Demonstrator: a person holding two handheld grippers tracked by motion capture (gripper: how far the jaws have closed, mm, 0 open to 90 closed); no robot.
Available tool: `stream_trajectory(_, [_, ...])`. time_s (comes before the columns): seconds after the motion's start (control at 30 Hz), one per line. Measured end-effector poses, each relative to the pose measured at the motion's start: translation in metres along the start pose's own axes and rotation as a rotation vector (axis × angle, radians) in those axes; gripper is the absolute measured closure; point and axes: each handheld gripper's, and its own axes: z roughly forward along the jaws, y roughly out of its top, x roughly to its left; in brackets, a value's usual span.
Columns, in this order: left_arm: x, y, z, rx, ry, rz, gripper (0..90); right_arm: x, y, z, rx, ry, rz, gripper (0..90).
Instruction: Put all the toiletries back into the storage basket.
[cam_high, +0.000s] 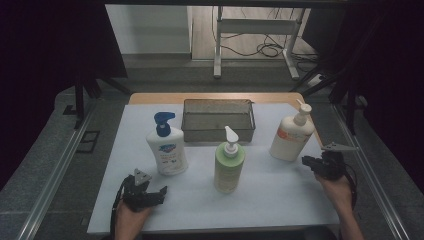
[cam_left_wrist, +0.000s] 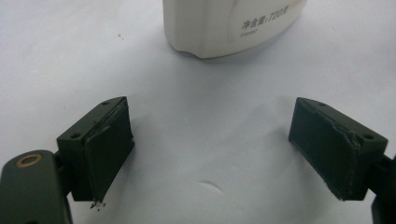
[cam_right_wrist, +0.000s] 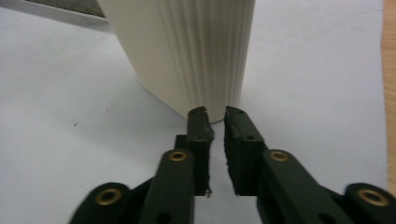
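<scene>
Left gripper fingers wide, empty; right gripper nearly closed, empty, beside cream bottle.

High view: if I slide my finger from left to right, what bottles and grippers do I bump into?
Left gripper → blue-pump bottle → green bottle → cream bottle with orange label → right gripper.

White-covered table: three pump bottles, metal mesh basket at back.
</scene>
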Motion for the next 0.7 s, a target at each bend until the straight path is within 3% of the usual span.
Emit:
stream_trajectory(0.03, [0.0,0.0,0.0,-0.001,0.0,0.001,13.1,-0.002,0.002,0.002,0.004,-0.011,-0.003,87.0])
stream_trajectory(0.33, [0.0,0.0,0.0,0.0,0.0,0.002,13.1,-0.013,0.006,0.014,0.017,-0.044,0.012,88.2])
stream_trajectory(0.7, [0.0,0.0,0.0,0.0,0.0,0.002,13.1,-0.023,0.012,0.036,0.018,-0.038,0.041,86.1])
